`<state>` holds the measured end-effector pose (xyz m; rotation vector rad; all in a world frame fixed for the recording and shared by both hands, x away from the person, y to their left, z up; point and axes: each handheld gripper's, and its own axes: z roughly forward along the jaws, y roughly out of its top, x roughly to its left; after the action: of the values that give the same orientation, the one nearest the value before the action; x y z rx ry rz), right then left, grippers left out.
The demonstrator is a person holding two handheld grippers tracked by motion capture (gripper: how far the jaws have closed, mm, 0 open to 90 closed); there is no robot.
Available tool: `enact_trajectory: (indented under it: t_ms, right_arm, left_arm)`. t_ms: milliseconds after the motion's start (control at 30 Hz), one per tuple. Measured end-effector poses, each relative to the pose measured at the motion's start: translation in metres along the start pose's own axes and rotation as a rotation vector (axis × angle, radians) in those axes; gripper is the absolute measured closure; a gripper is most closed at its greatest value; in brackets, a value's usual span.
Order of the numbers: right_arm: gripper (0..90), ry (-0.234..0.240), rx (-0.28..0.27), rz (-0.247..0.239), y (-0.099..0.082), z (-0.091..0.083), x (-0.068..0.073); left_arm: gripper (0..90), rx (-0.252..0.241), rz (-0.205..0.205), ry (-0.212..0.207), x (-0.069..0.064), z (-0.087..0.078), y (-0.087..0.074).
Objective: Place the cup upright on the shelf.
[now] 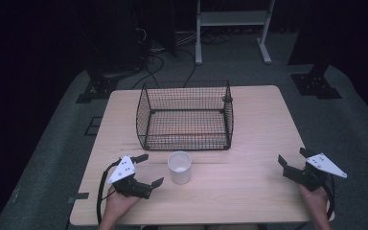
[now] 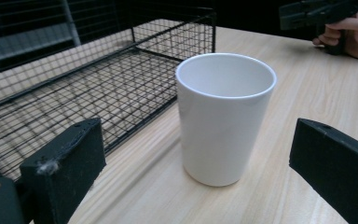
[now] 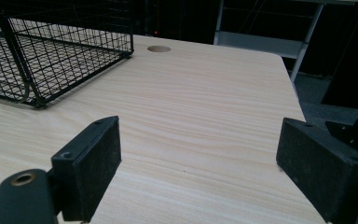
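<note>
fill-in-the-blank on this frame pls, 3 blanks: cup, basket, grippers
1. The white cup stands upright on the table, just in front of the wire ____.
2. The left gripper points at the cup with its jaws ____, not touching it.
3. The right gripper is open near the table's right edge and holds ____.

Missing words: basket; open; nothing

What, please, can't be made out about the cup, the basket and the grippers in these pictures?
- White cup: its inside bottom, hidden by its own wall in the left gripper view; too small in the high view.
- Wire basket: cut off by the left edge in the right gripper view.
- Right gripper: jaw tips cut off at the bottom edge.
</note>
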<state>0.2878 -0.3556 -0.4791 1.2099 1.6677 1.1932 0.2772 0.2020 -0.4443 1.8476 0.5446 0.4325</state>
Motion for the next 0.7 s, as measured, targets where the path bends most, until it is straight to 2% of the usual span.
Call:
enact_trajectory:
  t_ms: [500,700]
  right_arm:
    - [13.0,0.002,0.0,0.003,0.0,0.0,0.0]
    - [13.1,0.004,0.0,0.002,0.0,0.0,0.0]
  left_arm:
    - [2.8,0.06,0.015,-0.104,-0.005,0.025,0.007]
    - [2.8,0.083,0.011,-0.119,-0.005,0.033,0.008]
